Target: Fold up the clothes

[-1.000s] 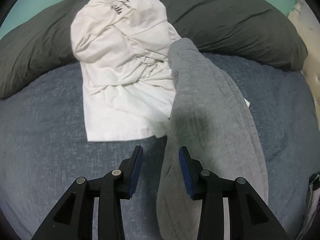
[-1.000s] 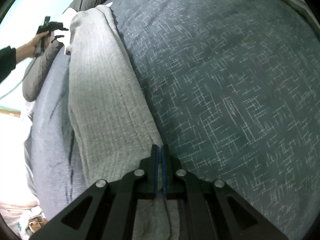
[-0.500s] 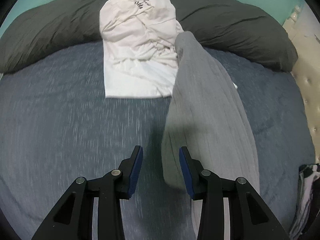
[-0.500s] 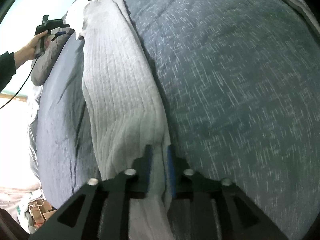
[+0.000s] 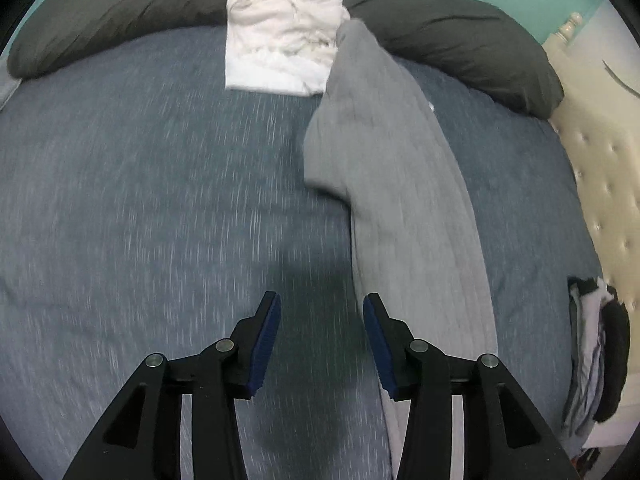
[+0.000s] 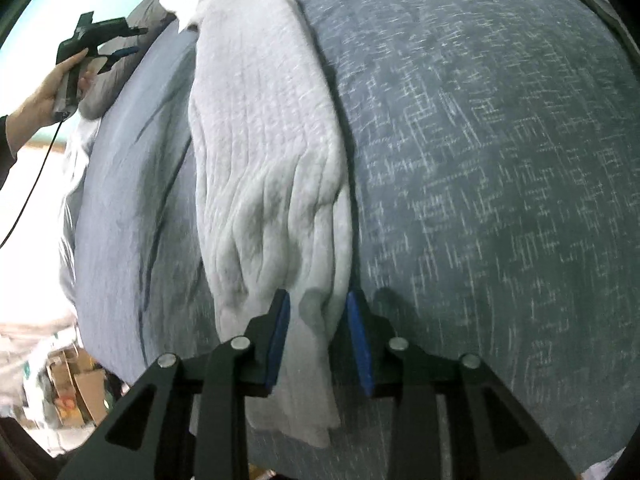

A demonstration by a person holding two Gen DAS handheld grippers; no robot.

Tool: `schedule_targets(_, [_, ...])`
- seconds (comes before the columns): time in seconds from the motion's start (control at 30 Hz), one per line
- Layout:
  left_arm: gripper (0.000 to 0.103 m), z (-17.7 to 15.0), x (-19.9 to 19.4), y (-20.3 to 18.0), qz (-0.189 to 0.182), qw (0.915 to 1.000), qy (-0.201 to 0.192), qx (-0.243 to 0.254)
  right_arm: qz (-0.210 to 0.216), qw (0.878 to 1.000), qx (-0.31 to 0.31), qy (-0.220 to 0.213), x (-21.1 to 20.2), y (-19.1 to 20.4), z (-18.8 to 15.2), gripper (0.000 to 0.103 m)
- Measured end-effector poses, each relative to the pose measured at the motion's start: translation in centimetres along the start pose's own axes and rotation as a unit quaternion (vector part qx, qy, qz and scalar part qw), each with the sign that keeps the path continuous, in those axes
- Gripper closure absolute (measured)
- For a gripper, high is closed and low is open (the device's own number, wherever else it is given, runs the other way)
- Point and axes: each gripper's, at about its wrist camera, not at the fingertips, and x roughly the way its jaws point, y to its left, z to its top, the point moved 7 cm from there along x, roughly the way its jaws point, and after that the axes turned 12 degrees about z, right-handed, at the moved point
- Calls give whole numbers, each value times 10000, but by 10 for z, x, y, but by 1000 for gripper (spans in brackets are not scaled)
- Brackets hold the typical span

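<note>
A long grey ribbed garment (image 5: 400, 168) lies in a narrow strip across the blue bedspread (image 5: 140, 200), its far end against a crumpled white shirt (image 5: 284, 28). My left gripper (image 5: 322, 344) hovers open over bare bedspread, just left of the garment, holding nothing. In the right wrist view the same grey garment (image 6: 264, 152) runs away from me, and its bunched near end lies between the spread fingers of my right gripper (image 6: 318, 340), which is open. Far off at the left, the left gripper (image 6: 86, 54) appears in a person's hand (image 6: 48, 96).
A dark grey pillow (image 5: 460, 28) curves along the far edge of the bed. A cream tufted headboard (image 5: 600, 184) stands at the right, with a pile of dark and pale clothes (image 5: 596, 352) beside it. Boxes and clutter (image 6: 68, 384) sit on the floor past the bed's left edge.
My right gripper has opened from shut on the grey garment's end, which now lies slack and bunched. My left gripper has pulled back from the white shirt and garment, staying open.
</note>
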Motion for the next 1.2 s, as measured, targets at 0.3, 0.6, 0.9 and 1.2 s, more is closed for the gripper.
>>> schedule_targets(0.3, [56,-78,-10,-1,-3,9998,187,-24,187,9996,-9,196,-4,-5,-32,73])
schedule_targets(0.6, [54,-109,-17,-18,-130,9993,250,265,54,9997,-218,111,-6,11,-45,92])
schedule_targets(0.9, [54,-117,-34,-12,-117,9988,190,445,-91,9988,-476,-57,-13,26,-60,99])
schedule_targets(1.2, [54,-125,-42,-3,-76,9984,215,526,-40,9996,-247,-107,-11,29,-80,100])
